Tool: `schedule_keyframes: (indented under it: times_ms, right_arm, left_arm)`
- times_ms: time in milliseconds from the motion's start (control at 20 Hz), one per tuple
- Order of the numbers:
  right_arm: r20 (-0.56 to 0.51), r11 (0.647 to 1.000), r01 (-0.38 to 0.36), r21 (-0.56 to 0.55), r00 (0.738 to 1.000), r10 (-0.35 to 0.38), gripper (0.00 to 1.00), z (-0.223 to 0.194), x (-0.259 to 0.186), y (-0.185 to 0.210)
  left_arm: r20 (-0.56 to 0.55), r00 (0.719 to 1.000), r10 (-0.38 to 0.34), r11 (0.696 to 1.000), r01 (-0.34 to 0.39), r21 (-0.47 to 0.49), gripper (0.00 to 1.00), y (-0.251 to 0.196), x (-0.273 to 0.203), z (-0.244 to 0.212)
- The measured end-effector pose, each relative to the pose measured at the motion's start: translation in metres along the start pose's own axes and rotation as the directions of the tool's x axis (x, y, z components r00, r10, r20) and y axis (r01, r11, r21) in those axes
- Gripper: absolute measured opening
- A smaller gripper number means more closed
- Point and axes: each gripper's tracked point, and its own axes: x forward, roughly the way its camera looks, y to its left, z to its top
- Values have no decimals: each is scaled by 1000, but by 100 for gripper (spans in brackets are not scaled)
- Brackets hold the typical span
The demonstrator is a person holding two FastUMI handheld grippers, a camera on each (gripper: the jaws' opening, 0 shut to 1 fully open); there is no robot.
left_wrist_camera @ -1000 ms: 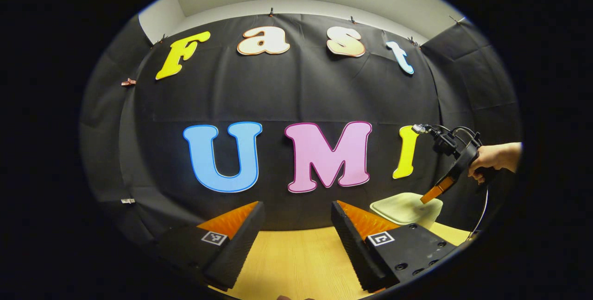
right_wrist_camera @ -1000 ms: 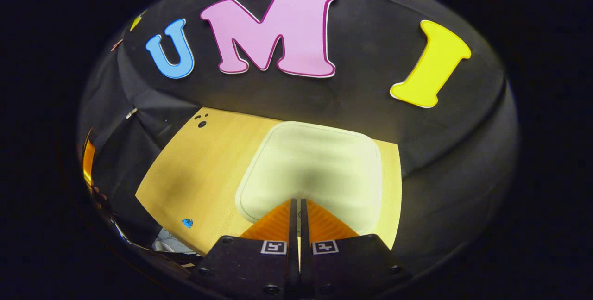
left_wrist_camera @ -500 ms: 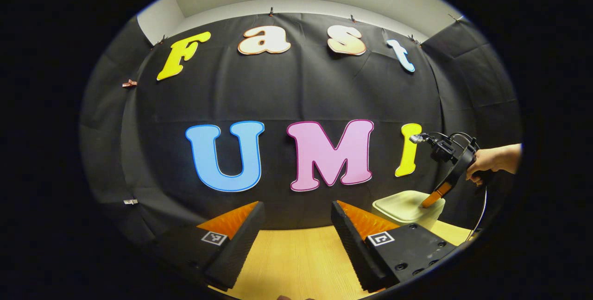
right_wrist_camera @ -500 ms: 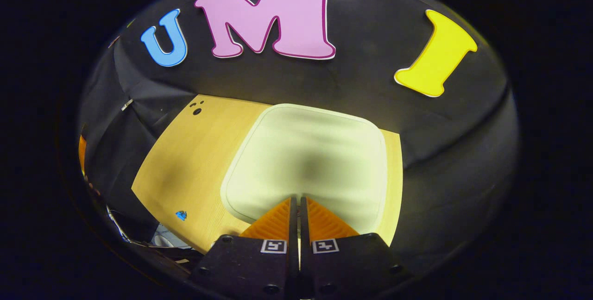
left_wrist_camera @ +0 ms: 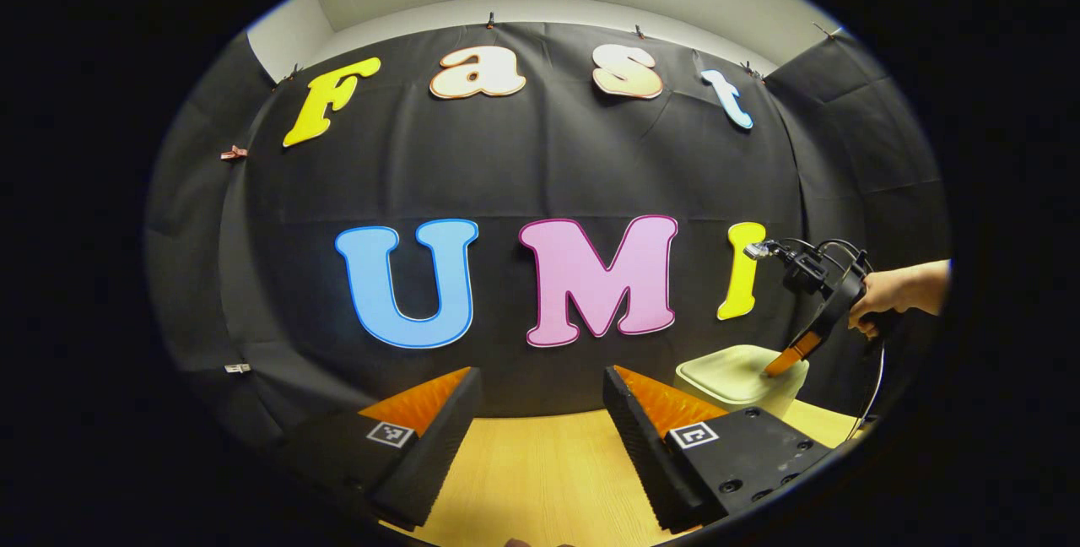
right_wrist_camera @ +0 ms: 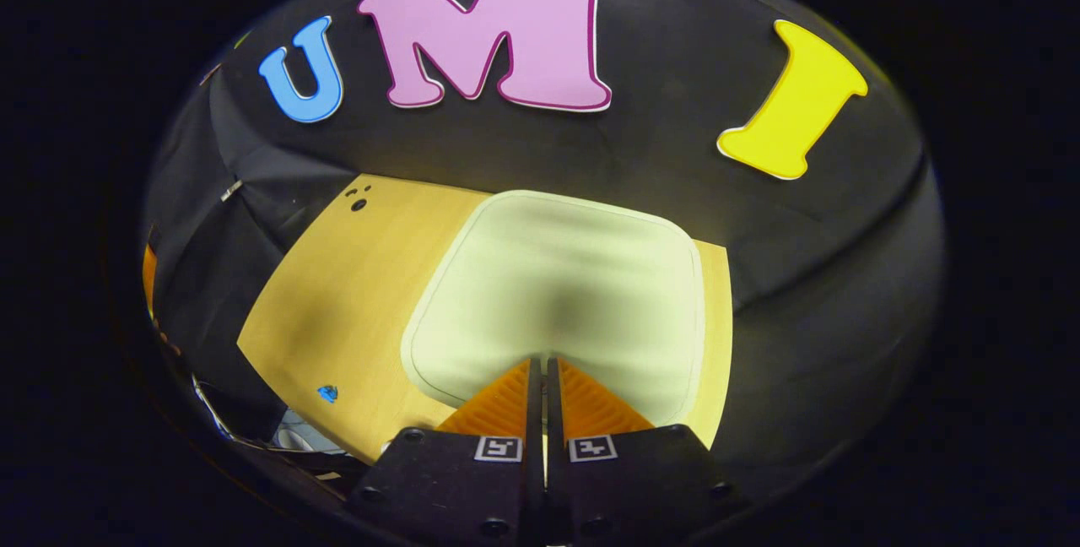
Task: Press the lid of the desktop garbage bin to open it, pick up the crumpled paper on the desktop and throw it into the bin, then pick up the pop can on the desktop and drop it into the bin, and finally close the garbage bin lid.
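right hand-held gripper [right_wrist_camera: 540, 361] fingers together, tips on bin lid [right_wrist_camera: 557, 277] | left hand-held gripper [left_wrist_camera: 540, 382] wide apart, empty

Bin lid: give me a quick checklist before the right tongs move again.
1. Right tongs shut, tip on the bin lid: ok; the left gripper view shows the tip at the lid.
2. Lid down flat on the bin: ok, no gap seen along its rim.
3. Lid latched or released: cannot tell.
4. Left tongs open, holding nothing, apart from the bin: ok.
5. Paper and can located: cannot tell.
6. Table beside the bin free for a retreat: ok.
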Motion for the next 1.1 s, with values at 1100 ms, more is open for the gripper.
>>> schedule_keyframes:
  times_ms: [1100]
  right_arm:
    - [547, 990, 141, -9, 830, -113, 6, 83, -88, 18]
  left_arm:
    - [-24, 1000, -5, 1000, 5, -7, 94, 0, -10, -9]
